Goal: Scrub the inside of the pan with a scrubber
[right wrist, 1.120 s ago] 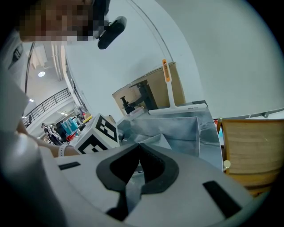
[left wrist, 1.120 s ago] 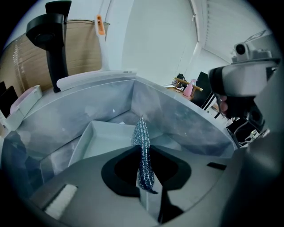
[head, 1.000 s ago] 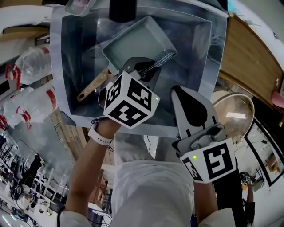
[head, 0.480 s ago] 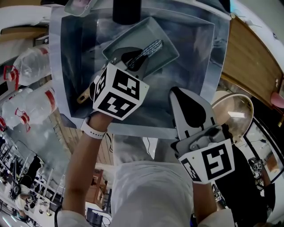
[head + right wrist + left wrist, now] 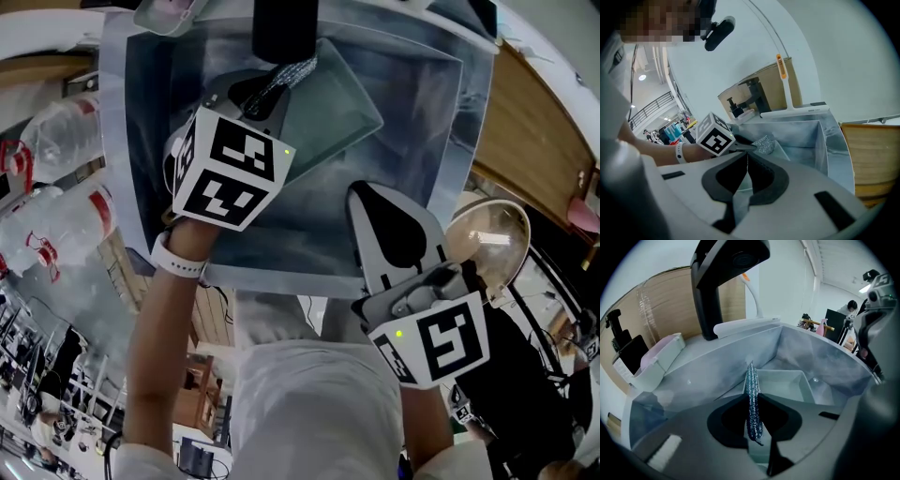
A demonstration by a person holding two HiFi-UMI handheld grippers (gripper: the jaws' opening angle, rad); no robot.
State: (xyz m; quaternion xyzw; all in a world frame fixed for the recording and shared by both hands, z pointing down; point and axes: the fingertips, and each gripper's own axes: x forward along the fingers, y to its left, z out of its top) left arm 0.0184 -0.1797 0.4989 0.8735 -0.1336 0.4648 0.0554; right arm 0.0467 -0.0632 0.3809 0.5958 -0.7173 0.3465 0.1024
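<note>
Steel makes up the big square sink (image 5: 450,159), and its walls look grey and shiny. Inside it lies the pan (image 5: 349,105). It is a pale grey-green box shape with a flat bottom and straight sides. The left gripper (image 5: 265,94) pinches the scrubber (image 5: 289,75), a thin strip of sparkly silver mesh. It holds the strip by the pan's rim, close to the black tap (image 5: 284,28). I cannot tell if the strip touches the pan. The right gripper (image 5: 372,202) hangs over the sink's near edge. Its black jaws are pressed together with nothing between them.
</note>
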